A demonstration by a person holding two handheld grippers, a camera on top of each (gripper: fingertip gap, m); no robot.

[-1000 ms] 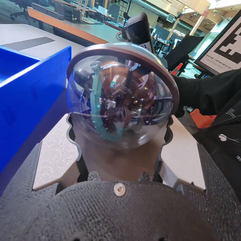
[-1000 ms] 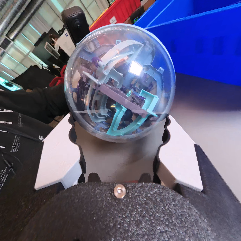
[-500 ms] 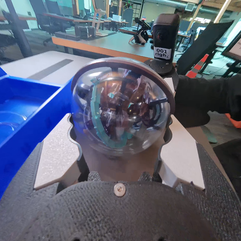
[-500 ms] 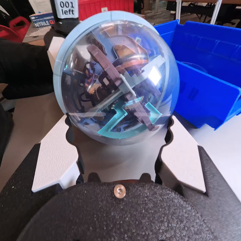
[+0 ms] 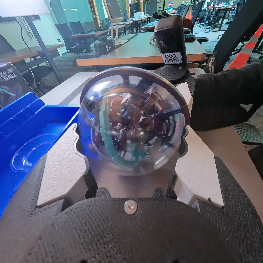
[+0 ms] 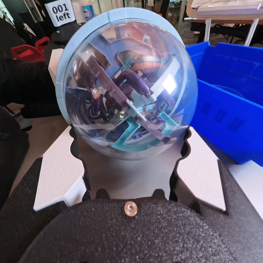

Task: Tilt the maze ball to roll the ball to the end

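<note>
Two grippers share the maze ball (image 5: 132, 121): my left gripper (image 5: 130, 132) and right gripper (image 6: 129, 132) each press their spread fingers against opposite halves of the sphere, holding it just above the table (image 6: 249, 175). I cannot spot the small ball among the tracks, so how far it has run is unclear; I judge the tilting unfinished. A blue bin (image 6: 230, 108) sits at three o'clock of the right view. Desks and chairs fill the room at twelve.

Left gripper (image 5: 131, 140) clamps maze ball (image 5: 132, 121) (clear shell); blue bin (image 5: 28, 128) just left.
</note>
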